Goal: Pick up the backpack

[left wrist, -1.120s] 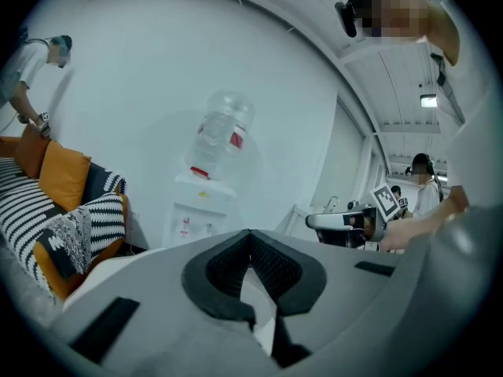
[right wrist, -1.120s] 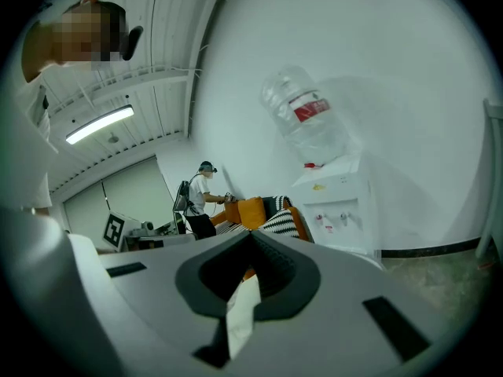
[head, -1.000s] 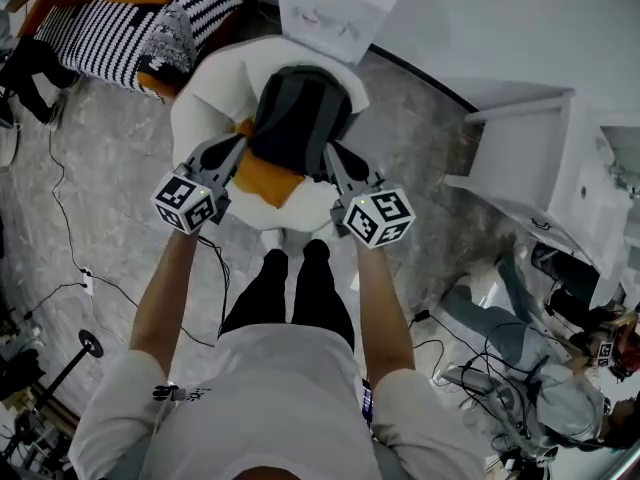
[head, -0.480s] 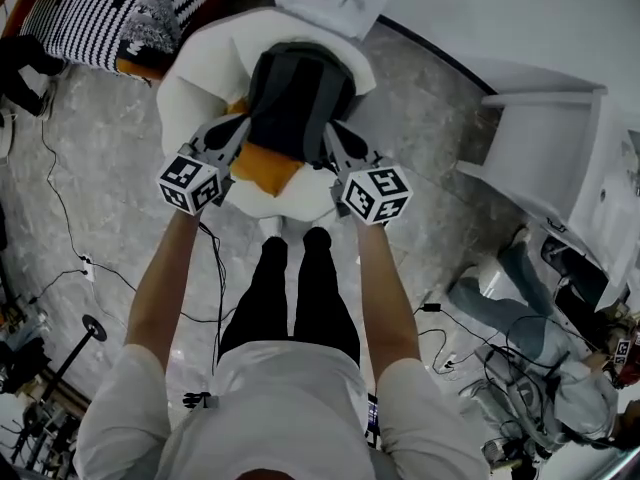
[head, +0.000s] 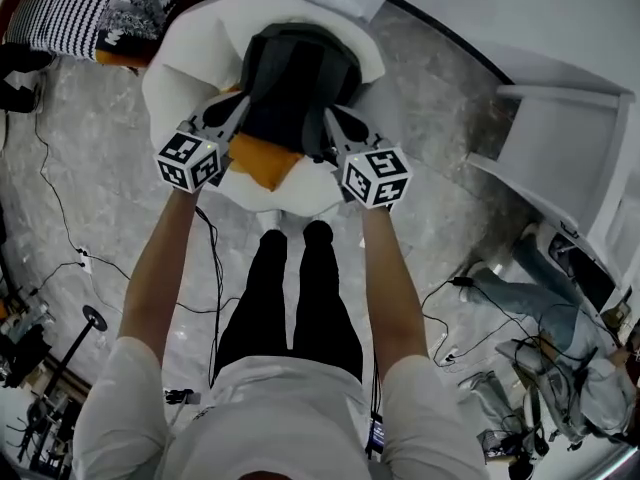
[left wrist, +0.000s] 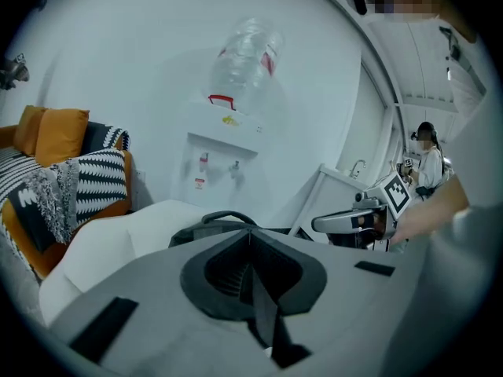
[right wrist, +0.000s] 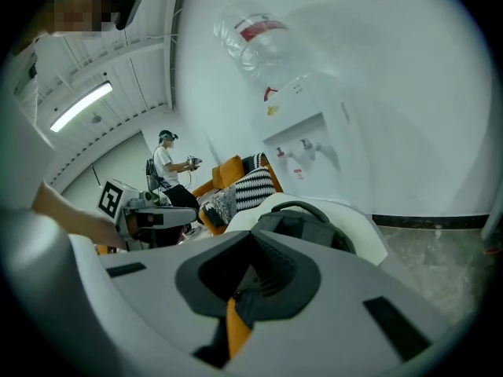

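Backpack (head: 298, 76): dark grey, upright on the seat of a white armchair (head: 178, 78), its lower edge over an orange cushion (head: 262, 164).
Left gripper (head: 238, 110): jaws closed together, tips at the backpack's left side.
Right gripper (head: 330, 120): jaws closed together, tips at the backpack's right side.
Whether either pinches a strap cannot be told.
Striped cushions (head: 70, 8): on a sofa beyond the chair.
Water dispenser (left wrist: 224, 155): against the wall behind.
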`<state>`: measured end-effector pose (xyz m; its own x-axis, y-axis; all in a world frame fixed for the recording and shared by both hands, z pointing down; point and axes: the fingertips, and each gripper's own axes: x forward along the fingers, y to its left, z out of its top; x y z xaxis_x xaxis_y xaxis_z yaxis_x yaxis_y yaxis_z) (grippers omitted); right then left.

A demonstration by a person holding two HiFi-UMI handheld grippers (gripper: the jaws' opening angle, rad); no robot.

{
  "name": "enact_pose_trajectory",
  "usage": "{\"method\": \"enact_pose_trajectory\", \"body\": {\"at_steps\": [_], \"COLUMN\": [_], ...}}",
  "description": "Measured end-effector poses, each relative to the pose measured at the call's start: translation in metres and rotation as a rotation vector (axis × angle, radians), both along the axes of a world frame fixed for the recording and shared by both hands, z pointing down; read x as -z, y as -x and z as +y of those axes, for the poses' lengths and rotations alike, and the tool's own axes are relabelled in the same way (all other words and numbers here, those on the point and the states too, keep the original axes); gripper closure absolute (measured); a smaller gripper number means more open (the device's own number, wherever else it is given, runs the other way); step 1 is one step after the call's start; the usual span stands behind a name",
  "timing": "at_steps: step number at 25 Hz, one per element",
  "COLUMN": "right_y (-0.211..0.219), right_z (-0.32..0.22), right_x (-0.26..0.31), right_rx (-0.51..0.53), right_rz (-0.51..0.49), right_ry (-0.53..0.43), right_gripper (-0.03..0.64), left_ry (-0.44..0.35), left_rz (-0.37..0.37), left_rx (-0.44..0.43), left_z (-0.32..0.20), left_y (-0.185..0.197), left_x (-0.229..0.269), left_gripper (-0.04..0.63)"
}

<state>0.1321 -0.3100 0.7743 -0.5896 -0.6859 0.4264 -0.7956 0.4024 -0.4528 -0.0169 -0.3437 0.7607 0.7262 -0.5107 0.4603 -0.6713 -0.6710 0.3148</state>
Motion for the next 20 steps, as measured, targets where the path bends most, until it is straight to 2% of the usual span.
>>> {"method": "enact_pose_trajectory", "body": {"at_steps": [10,20], "right_y": [-0.011,-0.018], "right_z": [-0.014,-0.013], "right_x": [-0.077,-0.137], "right_rx": [0.002,-0.023], "right_rz": [0.059,0.118], "right_ry": [0.043,0.097], "right_gripper": [0.609,0.602], "left_ry": [0.023,0.073], "left_rz": [-0.061,-0.140], "left_rx": [-0.015,-0.032], "left_z": [-0.017,-0.027], "left_y": [0.000,0.010], "left_x": [-0.071,-0.136], "left_gripper": [0.591,0.488]}}
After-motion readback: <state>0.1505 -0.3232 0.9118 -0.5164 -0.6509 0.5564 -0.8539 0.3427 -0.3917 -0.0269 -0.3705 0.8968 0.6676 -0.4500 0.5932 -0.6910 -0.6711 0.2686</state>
